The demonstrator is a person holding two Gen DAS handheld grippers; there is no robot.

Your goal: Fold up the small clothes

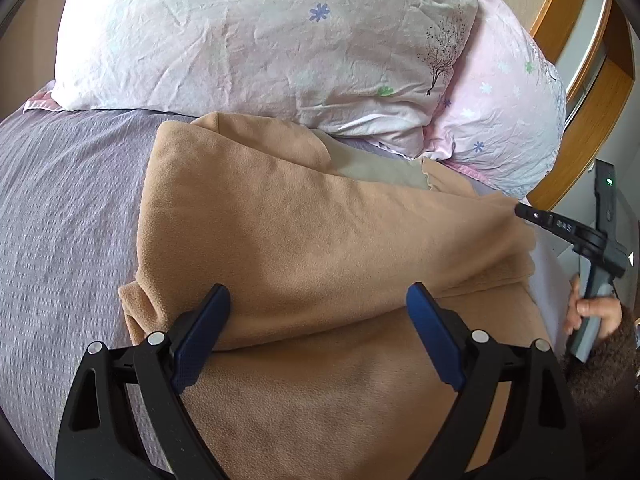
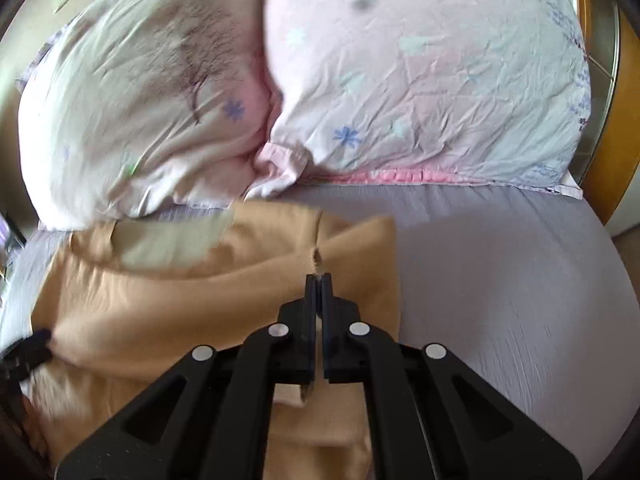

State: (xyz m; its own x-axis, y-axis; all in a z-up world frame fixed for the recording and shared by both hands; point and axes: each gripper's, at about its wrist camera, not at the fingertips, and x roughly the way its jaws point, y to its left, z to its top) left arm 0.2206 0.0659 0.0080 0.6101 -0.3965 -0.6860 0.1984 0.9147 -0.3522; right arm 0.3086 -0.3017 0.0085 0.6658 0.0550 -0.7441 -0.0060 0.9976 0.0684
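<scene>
While the lilac bedsheet point(image 2: 500, 280) spreads under everything, two floral pillows point(image 1: 260, 40) crowd its far end, and the tan fleece garment point(image 1: 300, 232) lies just in front of them, partly doubled over with a paler lining showing near the pillows; its long axis runs roughly side to side across both views, from the left gripper's side toward the right one's. The right gripper point(image 2: 318, 280) is pinched tight on a fold of the fleece at the garment's right-hand end, a nub of cloth showing just beyond its tips, and the fabric pulls taut from there. The left gripper point(image 1: 318, 308) stands wide, its blue pads point(image 1: 200, 336) straddling a raised fold of the near edge; they seem to rest against the cloth without clamping it. I judge a fold is midway: the right end is lifted, the left end lies loose, so the left gripper, already over the near edge, is the nearer one to pin or catch that side before the held end crosses over.
</scene>
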